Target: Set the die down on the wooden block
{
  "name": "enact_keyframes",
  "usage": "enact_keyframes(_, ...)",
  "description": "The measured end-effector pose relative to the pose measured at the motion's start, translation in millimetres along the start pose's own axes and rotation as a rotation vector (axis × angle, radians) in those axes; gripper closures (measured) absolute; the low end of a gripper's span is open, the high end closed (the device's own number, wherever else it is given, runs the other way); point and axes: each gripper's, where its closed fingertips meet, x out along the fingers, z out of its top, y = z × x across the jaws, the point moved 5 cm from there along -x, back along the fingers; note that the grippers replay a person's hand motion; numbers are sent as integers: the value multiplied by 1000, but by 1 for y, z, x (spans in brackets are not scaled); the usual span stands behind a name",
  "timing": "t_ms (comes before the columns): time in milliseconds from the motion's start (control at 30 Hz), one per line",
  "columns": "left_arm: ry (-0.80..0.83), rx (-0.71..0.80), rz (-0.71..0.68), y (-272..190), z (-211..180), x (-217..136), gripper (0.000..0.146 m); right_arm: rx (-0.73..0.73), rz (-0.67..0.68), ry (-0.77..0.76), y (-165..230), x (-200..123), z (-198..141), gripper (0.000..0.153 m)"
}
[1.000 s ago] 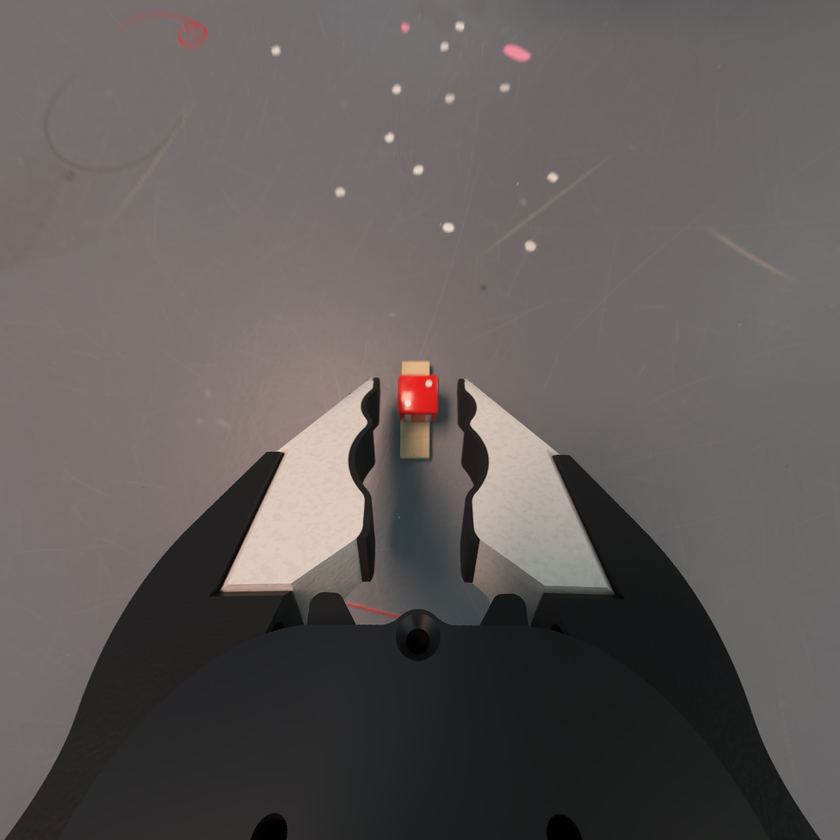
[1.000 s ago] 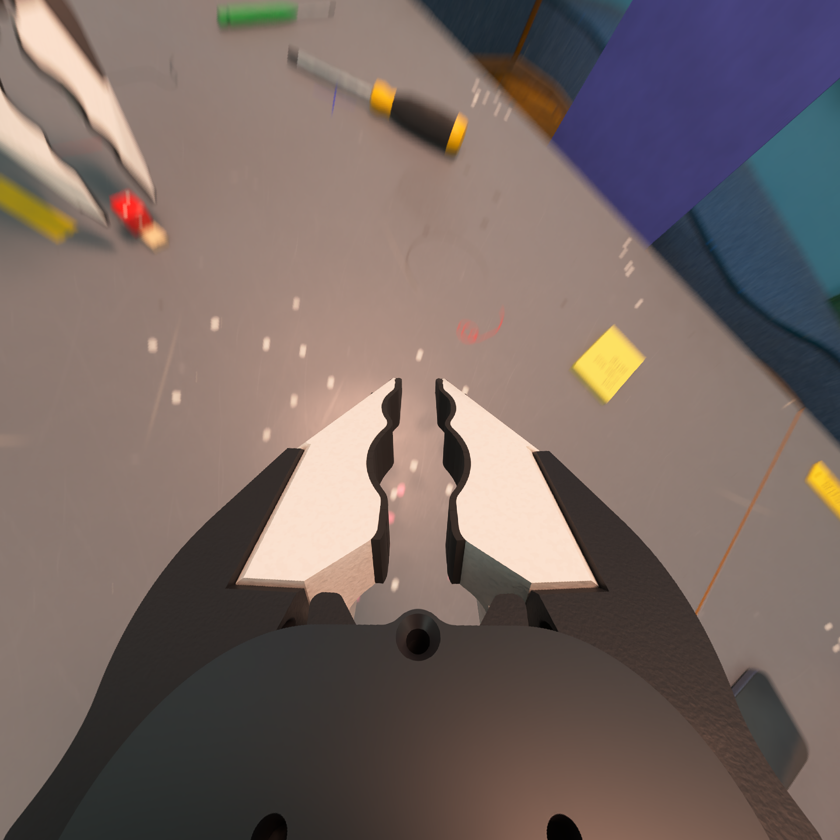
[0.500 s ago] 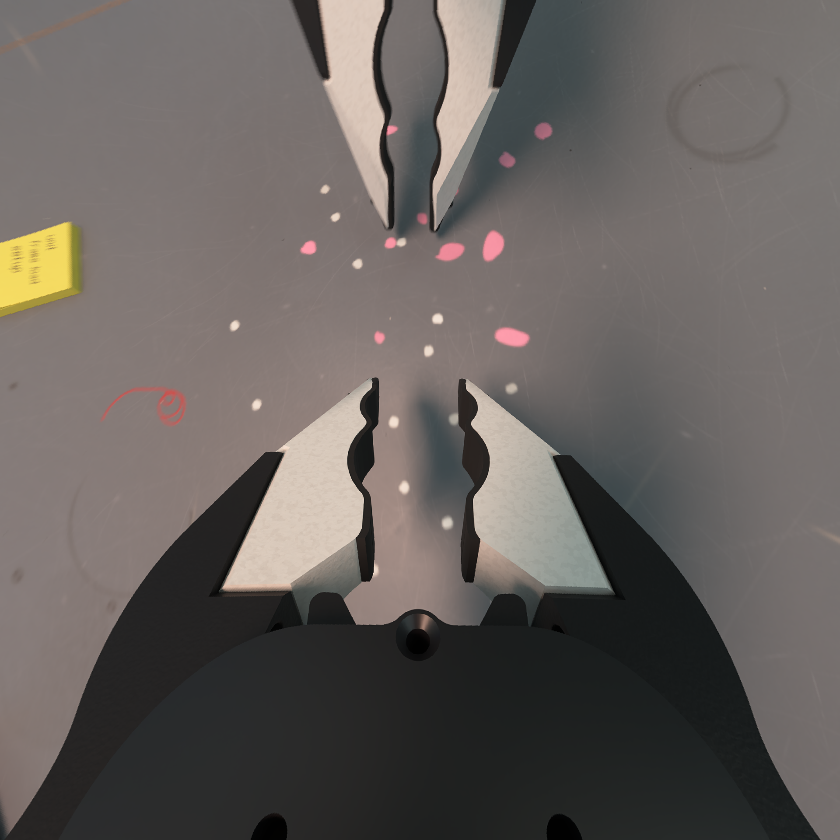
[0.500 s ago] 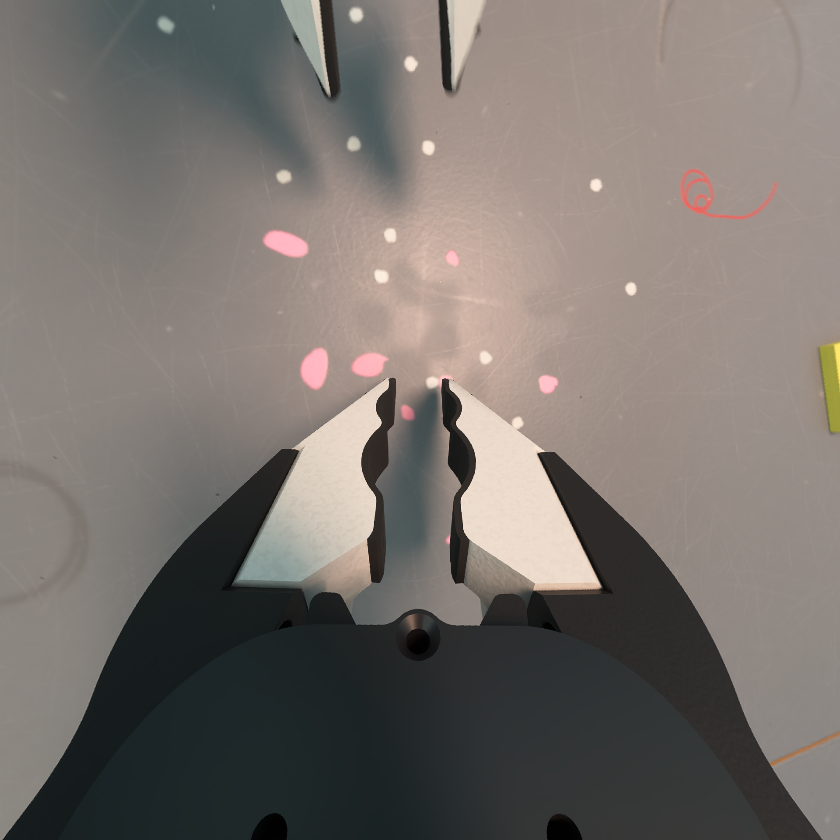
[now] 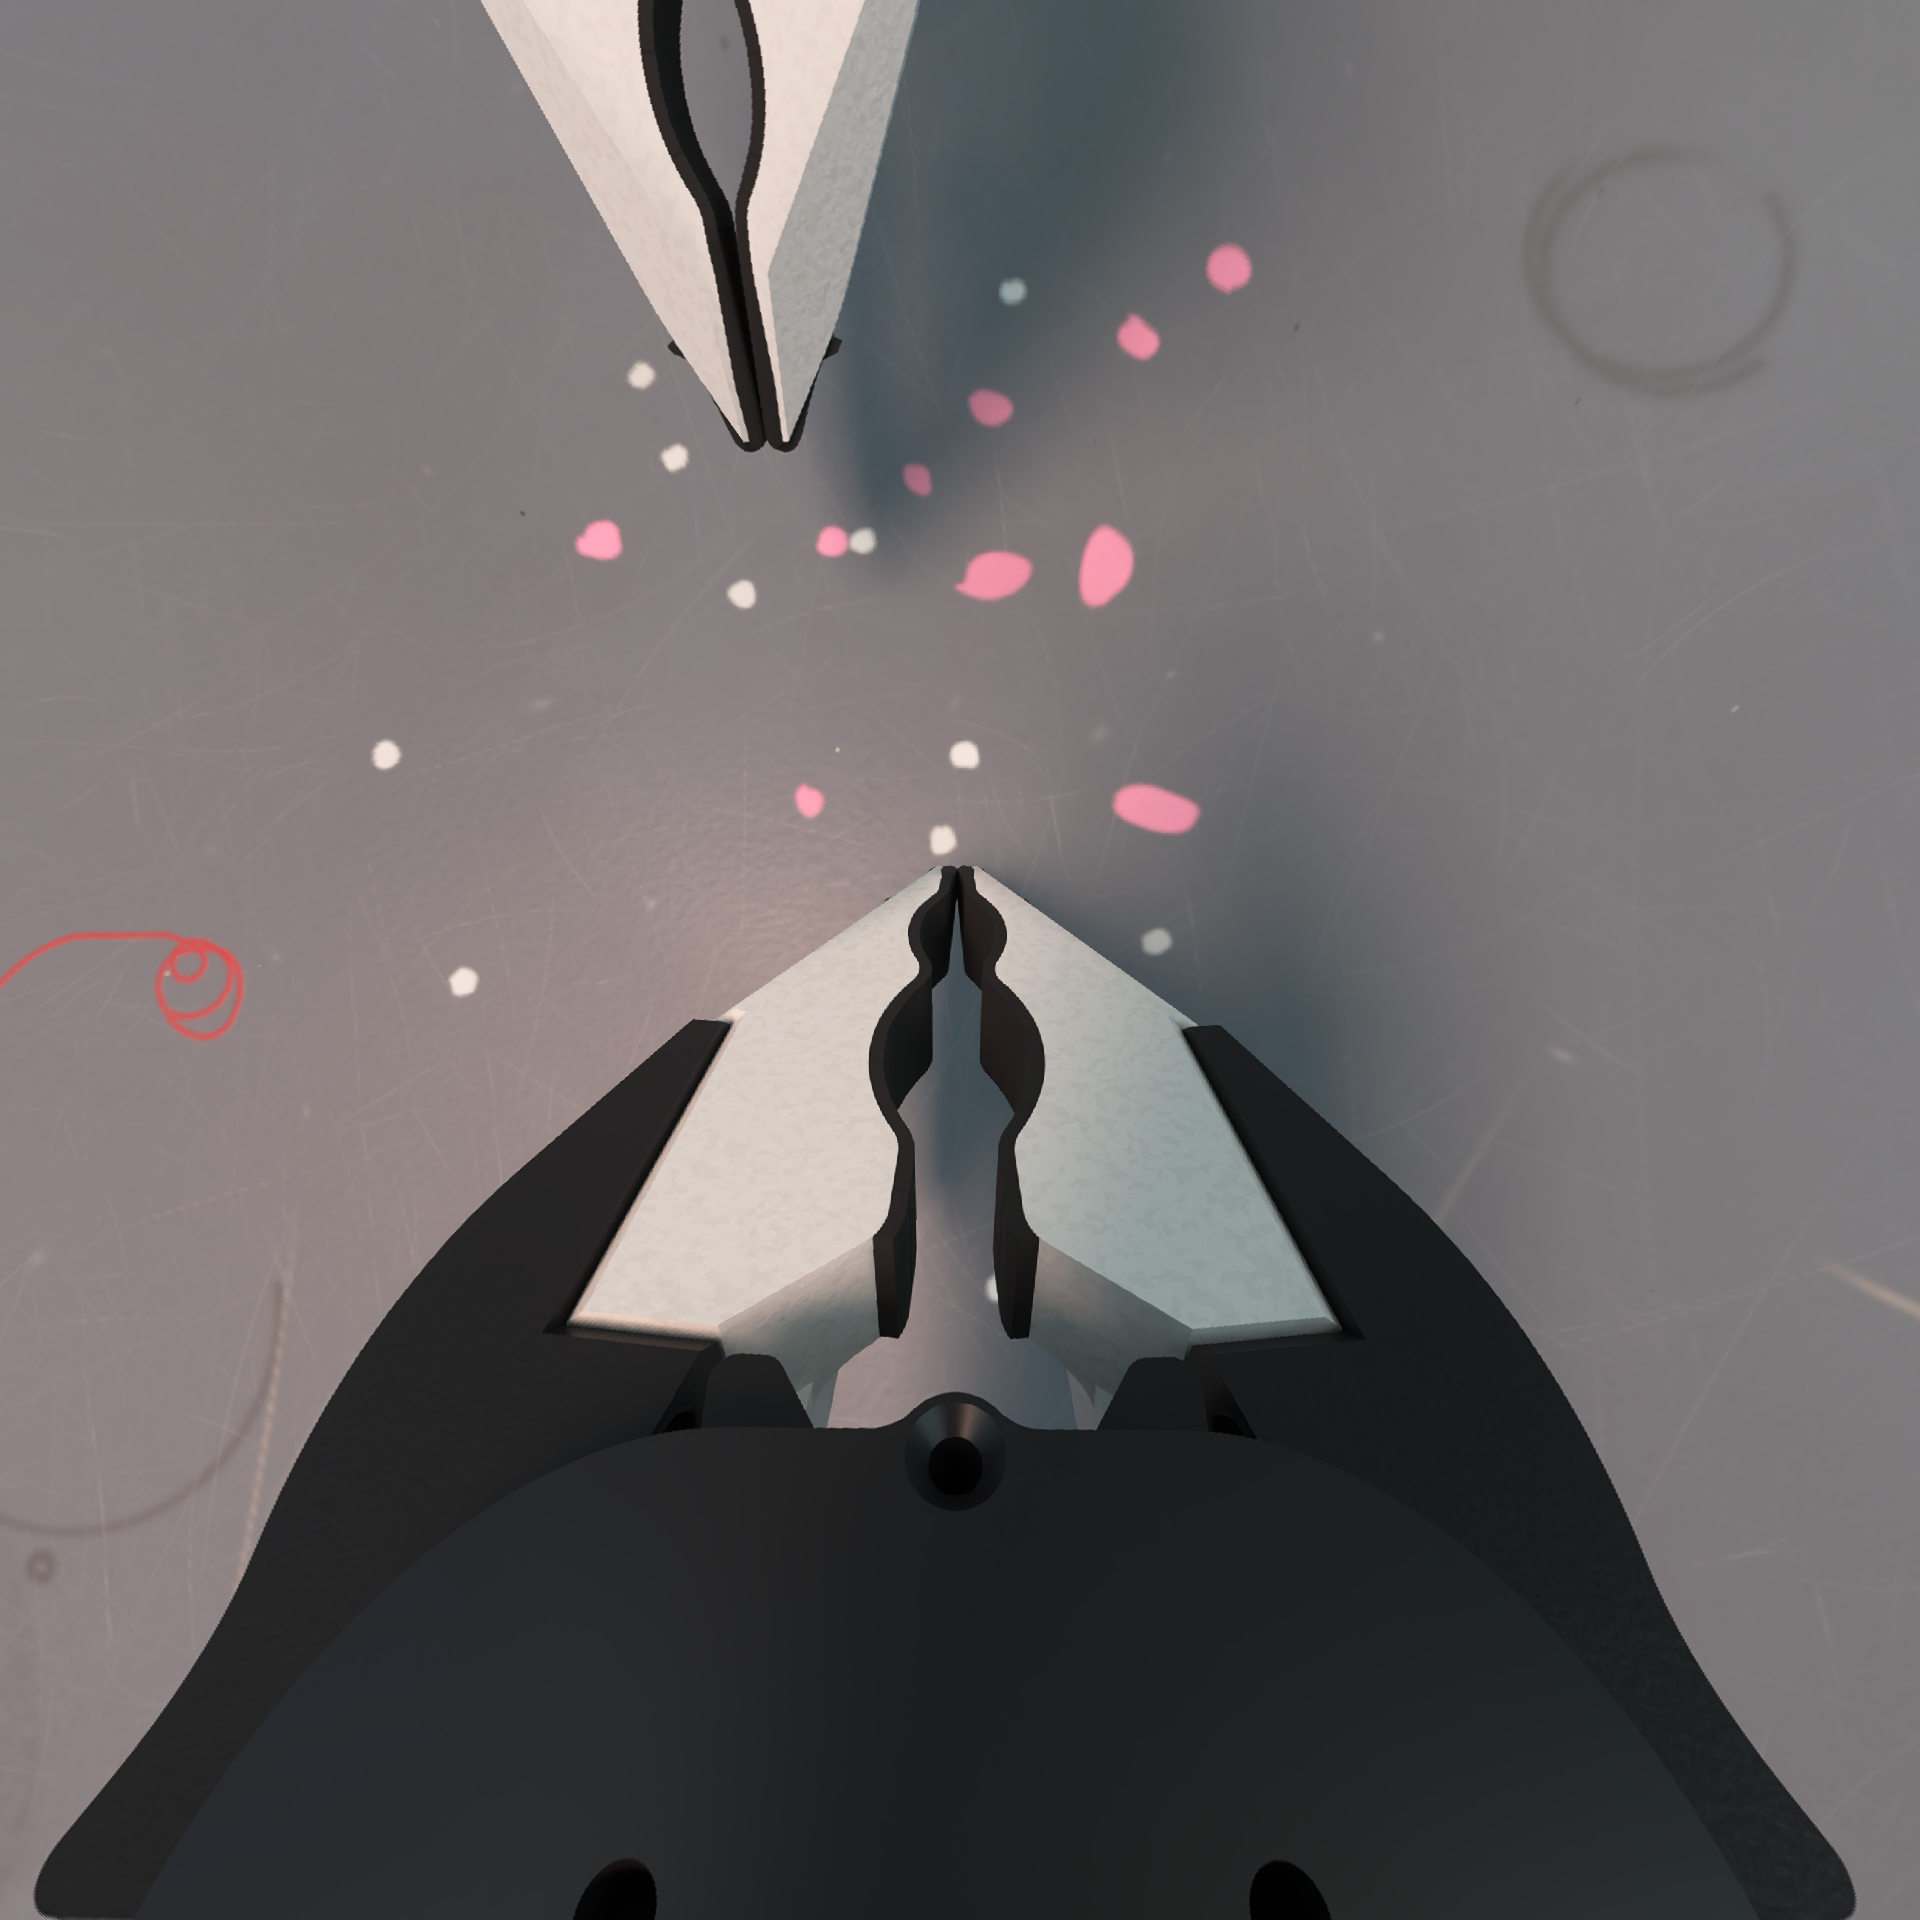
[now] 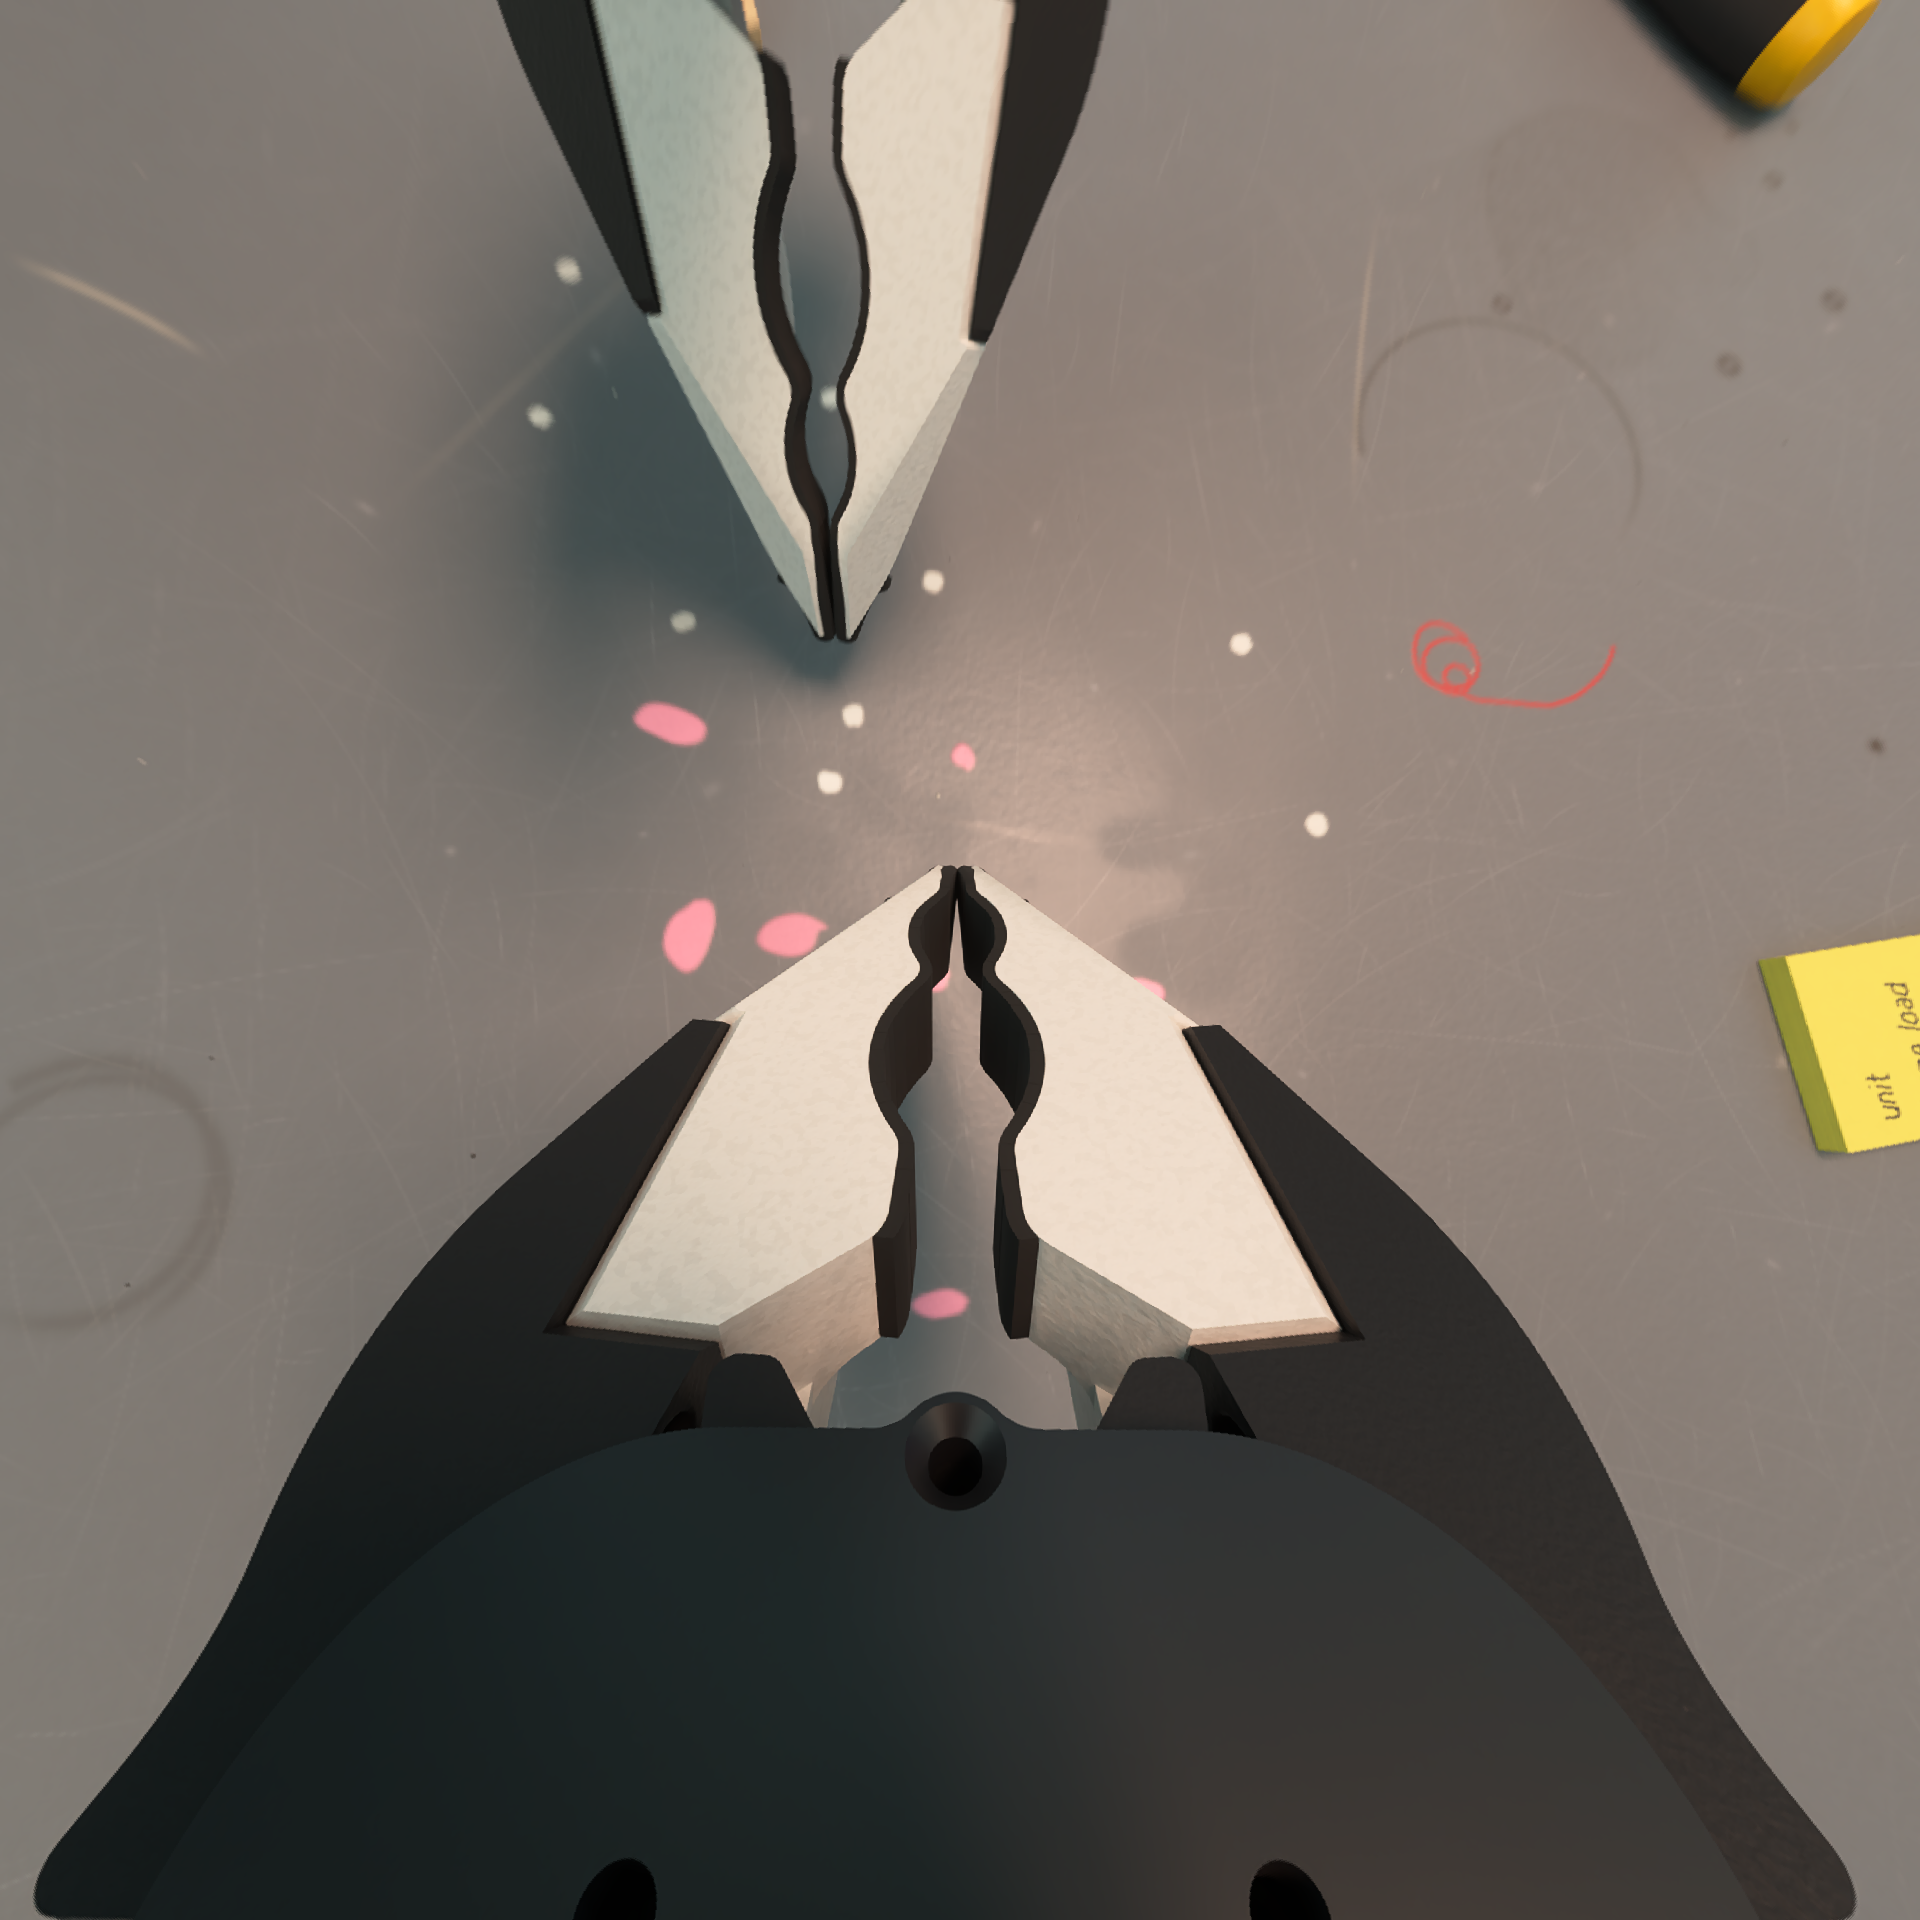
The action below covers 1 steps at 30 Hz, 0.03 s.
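Note:
Neither the die nor the wooden block is in either view. My left gripper (image 5: 957, 871) is shut and empty, its tips touching, pointed down at the grey table (image 5: 312, 520). My right gripper (image 6: 957, 871) is also shut and empty. The two face each other tip to tip with a gap of table between them. The right gripper shows at the top of the left wrist view (image 5: 764, 445), and the left gripper shows at the top of the right wrist view (image 6: 834, 634).
Pink and white paint flecks (image 5: 1104, 564) dot the table between the grippers. A red scribble (image 5: 197, 987) lies left in the left wrist view. A yellow sticky pad (image 6: 1849, 1049) lies at the right edge and a black and yellow tool handle (image 6: 1766, 42) at the top right of the right wrist view.
Both grippers have closed from open to shut. A second ago the left gripper stood over the red die on the wooden block; it has since swung away to face the right gripper.

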Motion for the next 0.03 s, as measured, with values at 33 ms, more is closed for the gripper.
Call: enact_keyframes(33, -20, -9, 7, -1, 1, -3, 146, 7, 10, -32, -1, -3, 2, 153)
